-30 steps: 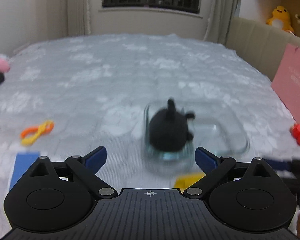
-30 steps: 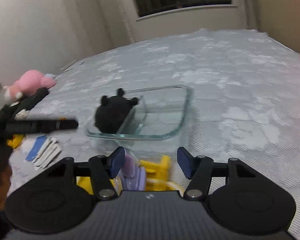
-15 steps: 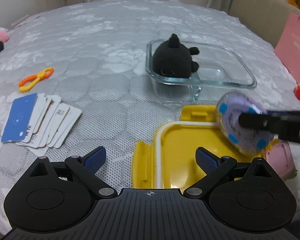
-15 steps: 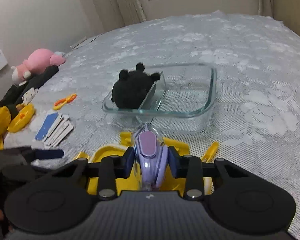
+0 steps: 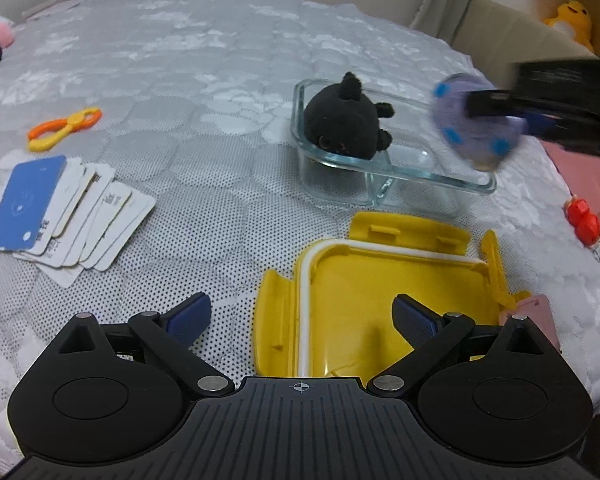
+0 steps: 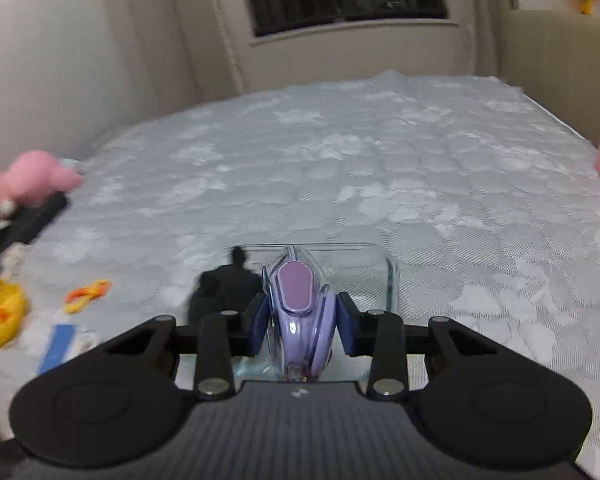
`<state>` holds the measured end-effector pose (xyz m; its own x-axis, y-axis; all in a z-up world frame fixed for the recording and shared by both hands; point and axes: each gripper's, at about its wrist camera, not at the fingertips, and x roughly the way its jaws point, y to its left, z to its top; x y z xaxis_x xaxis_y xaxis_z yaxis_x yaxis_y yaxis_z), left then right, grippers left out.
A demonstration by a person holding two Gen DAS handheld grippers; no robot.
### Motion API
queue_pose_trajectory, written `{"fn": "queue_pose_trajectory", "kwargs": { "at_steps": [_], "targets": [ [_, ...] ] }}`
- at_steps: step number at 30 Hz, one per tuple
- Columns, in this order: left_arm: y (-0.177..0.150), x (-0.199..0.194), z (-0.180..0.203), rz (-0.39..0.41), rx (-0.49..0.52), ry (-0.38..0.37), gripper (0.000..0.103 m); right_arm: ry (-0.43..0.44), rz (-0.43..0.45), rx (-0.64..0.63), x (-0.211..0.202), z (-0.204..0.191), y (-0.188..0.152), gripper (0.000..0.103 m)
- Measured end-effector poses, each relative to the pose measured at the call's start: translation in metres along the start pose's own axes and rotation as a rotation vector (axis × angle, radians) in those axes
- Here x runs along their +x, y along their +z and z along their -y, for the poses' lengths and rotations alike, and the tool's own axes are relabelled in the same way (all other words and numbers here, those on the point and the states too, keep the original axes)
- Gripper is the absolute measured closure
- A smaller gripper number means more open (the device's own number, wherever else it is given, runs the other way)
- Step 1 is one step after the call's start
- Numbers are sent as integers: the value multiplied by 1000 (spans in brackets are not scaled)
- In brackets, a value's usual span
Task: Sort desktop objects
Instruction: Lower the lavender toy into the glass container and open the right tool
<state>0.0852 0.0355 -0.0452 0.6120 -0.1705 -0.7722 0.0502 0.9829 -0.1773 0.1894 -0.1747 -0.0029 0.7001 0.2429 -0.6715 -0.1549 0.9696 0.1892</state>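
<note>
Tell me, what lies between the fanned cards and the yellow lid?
Nothing: in the left wrist view, only bare quilted cover separates the fanned cards and the yellow lid.

The right gripper [image 6: 302, 325] has its blue pads [image 6: 258, 328] pressed against both sides of a purple disc [image 6: 300, 316], held edge-on and raised above the bed [image 6: 380, 168]. The left gripper [image 5: 302, 316] hangs low over the bed's near edge, its pads [image 5: 190, 316] spread wide with nothing between them.
</note>
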Motion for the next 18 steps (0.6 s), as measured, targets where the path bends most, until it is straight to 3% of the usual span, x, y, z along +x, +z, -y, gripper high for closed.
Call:
{"fn": "queue_pose_trajectory", "kwargs": {
  "at_steps": [4, 8, 18],
  "targets": [
    [-2, -5, 6, 18, 35, 5, 3, -79, -21, 7, 35, -7, 11, 64],
    [-1, -6, 7, 19, 35, -3, 3, -70, -49, 15, 53, -10, 3, 65],
    [-1, -7, 13, 18, 50, -9, 3, -35, -57, 14, 51, -14, 1, 63]
  ]
}}
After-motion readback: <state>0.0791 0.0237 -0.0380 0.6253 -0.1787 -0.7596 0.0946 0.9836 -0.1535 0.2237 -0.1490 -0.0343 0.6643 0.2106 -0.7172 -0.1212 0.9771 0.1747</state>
